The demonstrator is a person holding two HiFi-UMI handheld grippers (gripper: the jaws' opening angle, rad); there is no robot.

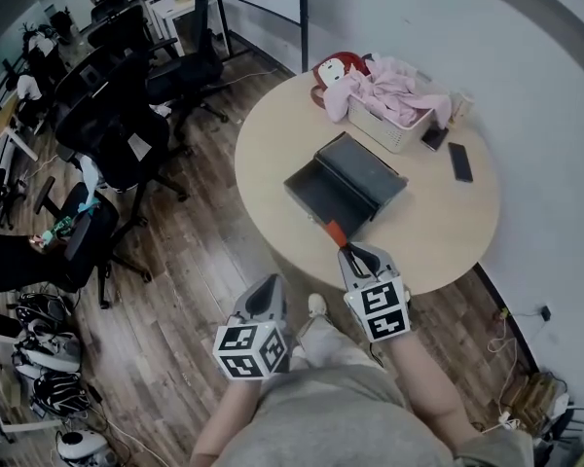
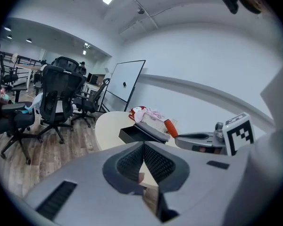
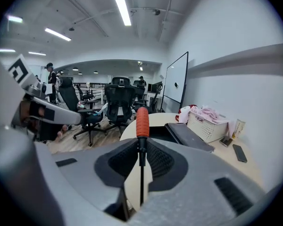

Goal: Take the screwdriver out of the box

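Right gripper view shows the right tool (image 3: pixel 141 149) clamped on the thin dark shaft of the orange-handled screwdriver (image 3: pixel 142 121), whose handle sticks out past the jaw tips (the shaft runs straight back between the pads). The screwdriver is outside the open dark grey metal box (image 3: pixel 187 134), which sits just ahead of this tool and slightly to its right on the round beige worktop (image 3: pixel 221 149). Beyond the box stands a white woven basket (image 3: pixel 203 129) heaped with pink cloth, and a black phone (image 3: pixel 239 153) lies further right. The left tool (image 2: pixel 144 153) is off the worktop's edge, to the right tool's left, its jaws pressed together with nothing between them. Black office chairs (image 2: pixel 56 95) stand to its left on the wooden floor (image 2: pixel 47 145).
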